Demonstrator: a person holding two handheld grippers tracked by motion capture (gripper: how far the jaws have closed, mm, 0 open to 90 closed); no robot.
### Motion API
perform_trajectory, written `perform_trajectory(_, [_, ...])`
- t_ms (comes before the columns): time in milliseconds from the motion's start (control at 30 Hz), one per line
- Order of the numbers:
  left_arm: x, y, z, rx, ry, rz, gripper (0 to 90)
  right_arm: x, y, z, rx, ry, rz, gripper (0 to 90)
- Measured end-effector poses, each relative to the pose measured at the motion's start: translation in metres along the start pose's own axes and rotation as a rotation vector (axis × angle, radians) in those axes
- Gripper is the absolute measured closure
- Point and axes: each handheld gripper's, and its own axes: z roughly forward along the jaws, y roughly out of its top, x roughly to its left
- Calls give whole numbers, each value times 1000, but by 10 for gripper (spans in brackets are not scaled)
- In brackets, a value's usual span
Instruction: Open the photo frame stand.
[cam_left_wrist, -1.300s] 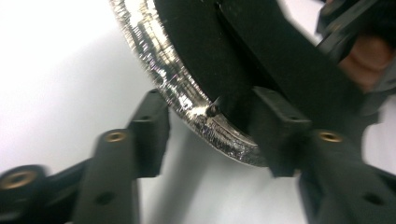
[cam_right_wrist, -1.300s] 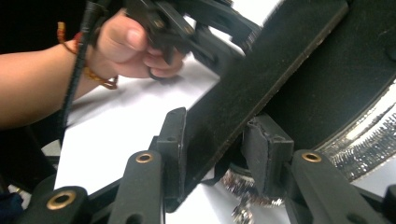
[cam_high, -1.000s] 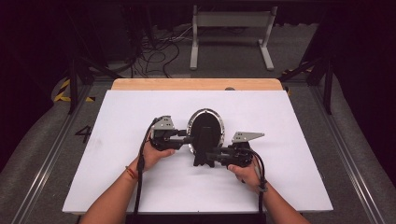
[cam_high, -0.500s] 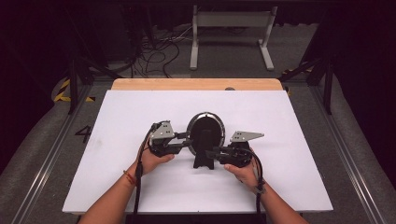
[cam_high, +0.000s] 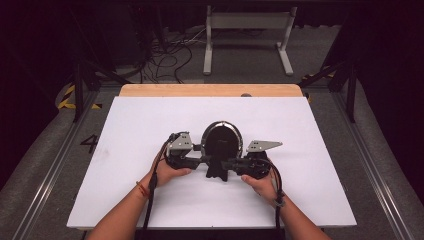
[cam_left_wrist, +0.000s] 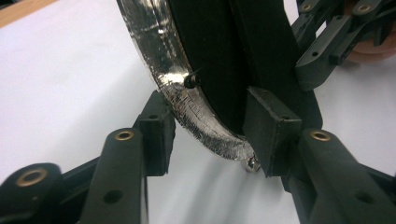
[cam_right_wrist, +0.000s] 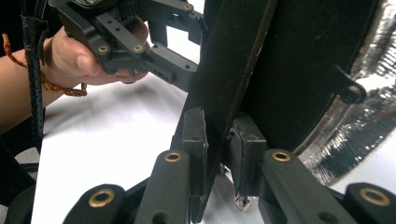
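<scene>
An oval frame (cam_high: 221, 141) with a black back and a silvery rim (cam_left_wrist: 187, 109) stands upright on the white table, between my two grippers. My left gripper (cam_high: 206, 160) reaches in from the left. Its jaws (cam_left_wrist: 212, 135) straddle the frame's lower edge and have just been opening, so the pads sit loosely beside the rim and the black back. My right gripper (cam_high: 226, 163) comes in from the right. Its jaws have just been closing, and they (cam_right_wrist: 217, 154) now pinch the thin black prop board (cam_right_wrist: 233, 70) at the frame's back.
A white sheet (cam_high: 125, 130) covers the table, with a wooden strip (cam_high: 210, 90) along its far edge. Beyond the table are a white stand (cam_high: 247, 40) and cables (cam_high: 170, 57) on the floor. Metal rails (cam_high: 380, 180) run along both sides.
The left gripper has shifted slightly toward the frame and its jaws stand wider. The right gripper has stayed put and closed on the prop board. The frame has barely moved.
</scene>
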Motion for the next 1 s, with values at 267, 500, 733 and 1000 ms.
perform_trajectory(267, [-2, 3, -5, -5, 29, 16, 646, 0, 1, -1, 1, -17, -15, 809])
perform_trajectory(500, [-6, 3, -5, -15, 91, 40, 675, 0, 3, -2, -5, -25, -13, 797])
perform_trajectory(733, [-9, 3, -9, -5, 139, 89, 695, 1, 4, -2, -5, -16, -17, 794])
perform_trajectory(1000, [-11, -3, -11, 19, 231, 125, 763, 7, 2, 1, 57, -39, -55, 771])
